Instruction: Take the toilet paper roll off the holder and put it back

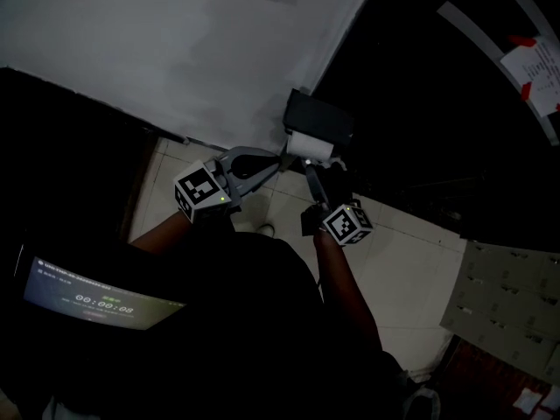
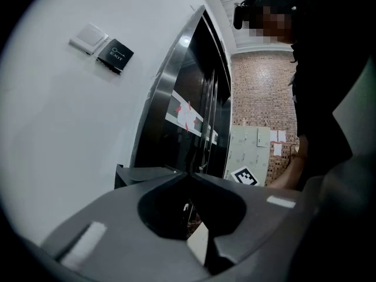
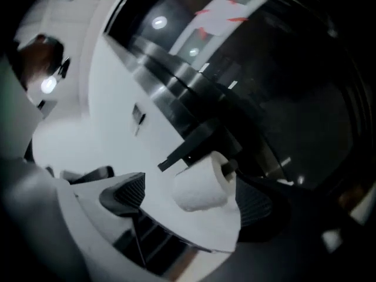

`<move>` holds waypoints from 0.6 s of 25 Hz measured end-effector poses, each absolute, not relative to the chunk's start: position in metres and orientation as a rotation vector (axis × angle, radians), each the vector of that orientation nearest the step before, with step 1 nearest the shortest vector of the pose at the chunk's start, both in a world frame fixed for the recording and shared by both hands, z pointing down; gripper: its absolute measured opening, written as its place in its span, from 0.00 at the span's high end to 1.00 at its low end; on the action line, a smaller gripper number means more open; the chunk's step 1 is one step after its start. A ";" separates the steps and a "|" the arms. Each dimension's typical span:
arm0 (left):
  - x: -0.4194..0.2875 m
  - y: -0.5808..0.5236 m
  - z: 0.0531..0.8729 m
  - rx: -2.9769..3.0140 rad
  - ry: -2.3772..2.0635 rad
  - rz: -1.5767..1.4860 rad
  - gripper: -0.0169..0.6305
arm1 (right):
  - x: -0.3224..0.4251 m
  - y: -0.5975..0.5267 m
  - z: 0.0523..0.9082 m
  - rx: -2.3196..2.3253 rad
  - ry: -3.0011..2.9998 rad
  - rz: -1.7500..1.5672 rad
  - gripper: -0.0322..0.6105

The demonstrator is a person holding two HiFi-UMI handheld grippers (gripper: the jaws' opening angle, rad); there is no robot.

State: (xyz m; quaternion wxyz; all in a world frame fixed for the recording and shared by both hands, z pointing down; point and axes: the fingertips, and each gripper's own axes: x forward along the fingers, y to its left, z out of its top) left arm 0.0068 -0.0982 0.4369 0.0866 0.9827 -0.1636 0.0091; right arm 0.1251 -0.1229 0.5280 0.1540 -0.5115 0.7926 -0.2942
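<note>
Toilet paper roll hanging on holder arm at wall, loose sheet drooping. Right gripper straddling roll, jaws standing wide, pads not pressing, likely lining up clamp for sliding roll off. Left gripper hovering just beside holder, jaws closed on nothing, likely leaving room.

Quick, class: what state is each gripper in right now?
Left gripper: shut, empty.
Right gripper: open, jaws either side of the toilet paper roll.

White wall — pale tiled floor
</note>
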 end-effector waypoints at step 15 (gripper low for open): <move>0.013 -0.099 0.430 2.973 -0.457 0.040 0.97 | 0.064 -0.086 0.424 -1.246 2.902 0.079 0.68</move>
